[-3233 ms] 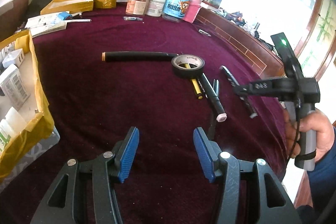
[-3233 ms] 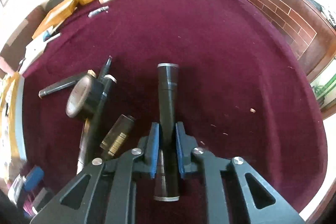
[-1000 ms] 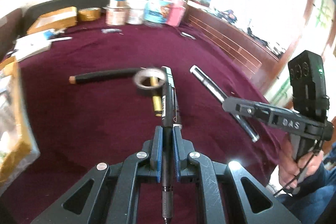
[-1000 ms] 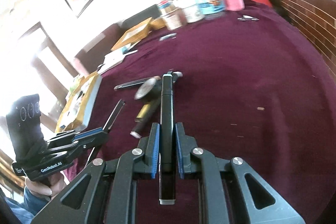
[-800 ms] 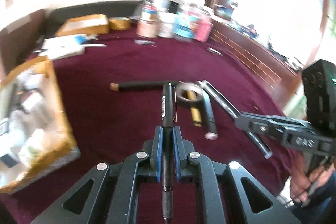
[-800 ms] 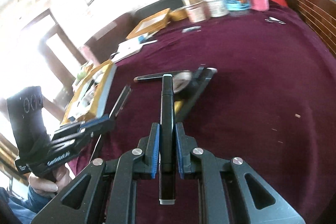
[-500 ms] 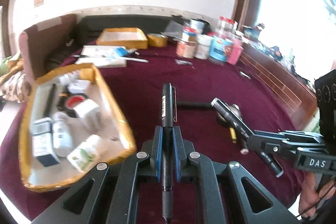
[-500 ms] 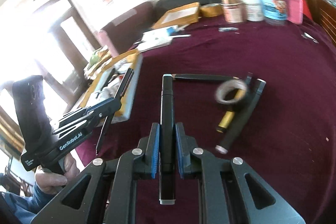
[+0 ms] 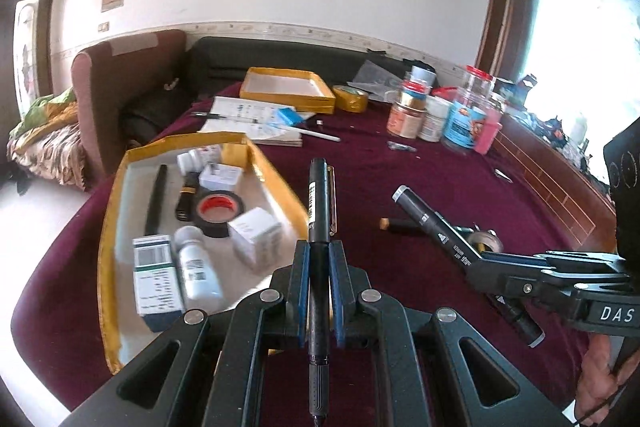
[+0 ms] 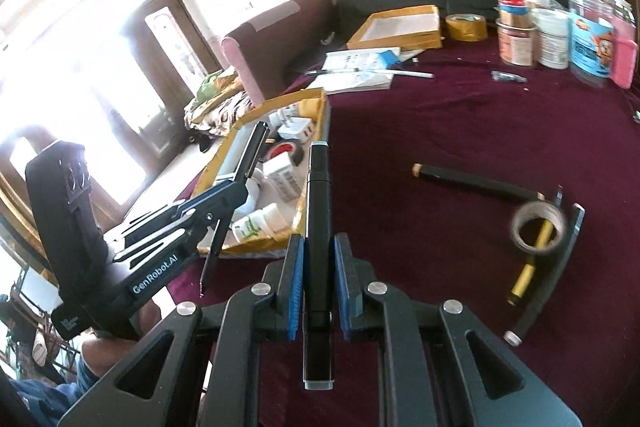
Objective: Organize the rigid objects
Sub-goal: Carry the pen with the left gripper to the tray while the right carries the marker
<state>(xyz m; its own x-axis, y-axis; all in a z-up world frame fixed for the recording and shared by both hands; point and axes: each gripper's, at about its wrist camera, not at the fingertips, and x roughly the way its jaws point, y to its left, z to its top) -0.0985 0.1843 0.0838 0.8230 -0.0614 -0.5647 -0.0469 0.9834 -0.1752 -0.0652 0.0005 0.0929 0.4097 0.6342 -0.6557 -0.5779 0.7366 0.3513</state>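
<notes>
Left gripper (image 9: 319, 259): blue-padded jaws are closed tight on a slim black pen with a metal clip (image 9: 319, 211), gripped at mid-barrel and held in the air, tip end toward the camera.

Right gripper (image 10: 317, 259): blue-padded jaws are clamped on a thick black marker with a pale end cap (image 10: 318, 227), likewise held aloft along the fingers.

Yellow-rimmed cardboard tray (image 9: 107, 227): set on the maroon tablecloth (image 9: 400, 163) ahead of both grippers; a roll of black tape with a red core (image 9: 216, 207), white bottles, small white boxes and a black stick are contained in it.

Loose on the cloth, well apart from the tray: a long black rod with a tan end (image 10: 476, 183), a grey tape ring (image 10: 538, 227), a yellow-barrelled pen (image 10: 530, 263) and a black marker (image 10: 548, 275), the last three lying together.

Jars and tins (image 9: 444, 115) are grouped at the far edge.
</notes>
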